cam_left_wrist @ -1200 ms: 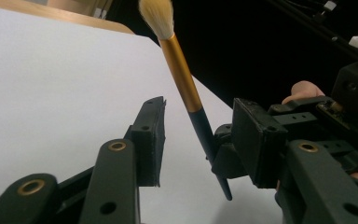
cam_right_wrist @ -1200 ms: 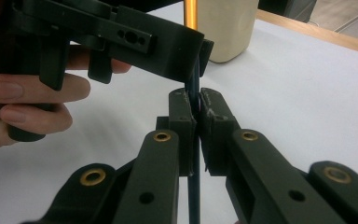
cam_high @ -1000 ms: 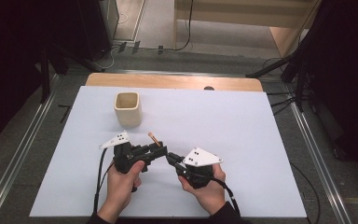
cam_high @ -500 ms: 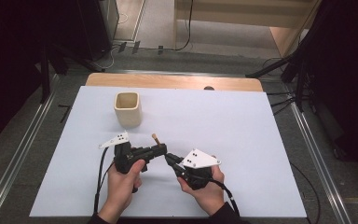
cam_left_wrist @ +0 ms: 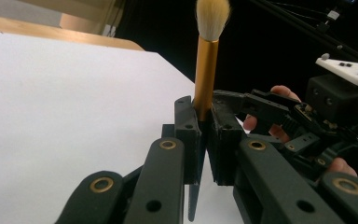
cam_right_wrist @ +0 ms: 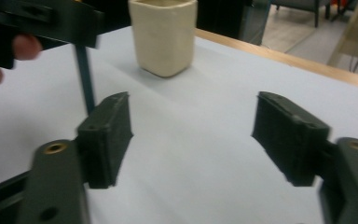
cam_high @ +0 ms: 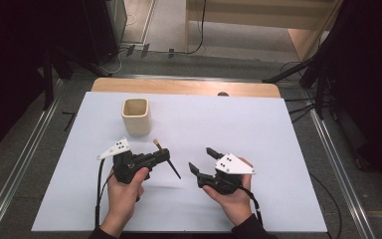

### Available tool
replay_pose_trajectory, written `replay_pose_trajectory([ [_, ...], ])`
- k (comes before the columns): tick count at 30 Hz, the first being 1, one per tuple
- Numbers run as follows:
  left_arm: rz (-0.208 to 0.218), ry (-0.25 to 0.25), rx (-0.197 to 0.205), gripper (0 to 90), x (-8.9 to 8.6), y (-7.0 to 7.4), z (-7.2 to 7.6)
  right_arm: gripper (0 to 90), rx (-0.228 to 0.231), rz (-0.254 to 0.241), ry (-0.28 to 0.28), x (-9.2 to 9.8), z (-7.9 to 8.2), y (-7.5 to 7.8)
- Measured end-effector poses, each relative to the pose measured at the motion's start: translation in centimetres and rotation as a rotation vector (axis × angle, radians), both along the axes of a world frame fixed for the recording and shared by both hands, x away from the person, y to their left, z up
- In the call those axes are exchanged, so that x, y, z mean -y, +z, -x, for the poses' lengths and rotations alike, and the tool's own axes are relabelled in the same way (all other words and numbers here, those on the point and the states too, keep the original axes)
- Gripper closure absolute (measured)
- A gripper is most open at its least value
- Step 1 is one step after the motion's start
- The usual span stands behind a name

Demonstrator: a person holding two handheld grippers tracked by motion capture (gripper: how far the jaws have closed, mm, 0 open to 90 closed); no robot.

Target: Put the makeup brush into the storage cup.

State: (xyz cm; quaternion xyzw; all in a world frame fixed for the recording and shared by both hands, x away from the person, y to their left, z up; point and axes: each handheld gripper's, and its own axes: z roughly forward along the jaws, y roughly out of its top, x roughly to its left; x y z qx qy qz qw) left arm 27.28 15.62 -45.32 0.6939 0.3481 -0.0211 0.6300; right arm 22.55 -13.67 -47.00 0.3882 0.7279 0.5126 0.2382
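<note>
We see one brush, its dark handle partly hidden between the jaws of the left gripper, which is clamped tight on it at the gold metal ferrule; soft pale bristles point toward 11 o'clock. The right gripper, jaws just opened wide, grips nothing. One cup, cream, squarish, matte, sits at 11 o'clock on the white table.
</note>
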Motion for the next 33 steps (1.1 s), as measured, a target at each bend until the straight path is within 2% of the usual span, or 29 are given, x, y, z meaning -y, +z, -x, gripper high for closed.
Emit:
replay_pose_trajectory([
  [2,-0.008,0.010,0.010,83.9,-0.2,0.1,0.0,13.0,-0.010,0.014,-0.021,1.0,0.1,0.0],
  [5,-0.017,0.019,0.017,83.9,-0.5,0.2,-0.1,13.4,0.009,0.027,-0.035,2.4,0.4,-0.2],
  [12,-0.030,0.032,0.022,84.0,-1.1,0.4,-0.4,13.3,0.018,0.028,-0.066,5.5,1.2,-0.8],
  [16,-0.034,0.046,0.029,84.0,-1.5,0.6,-0.5,13.1,0.026,0.011,-0.052,6.9,1.6,-1.1],
  [23,-0.053,0.066,0.046,84.0,-2.0,1.0,-0.8,5.5,0.044,0.013,-0.064,8.6,2.3,-1.2],
  [26,-0.057,0.076,0.047,84.0,-2.2,1.0,-1.0,3.5,0.039,0.016,-0.083,9.5,2.5,-1.4],
  [33,-0.070,0.093,0.056,84.0,-2.5,1.4,-1.5,0.0,0.042,-0.025,-0.091,11.5,2.9,-1.8],
])
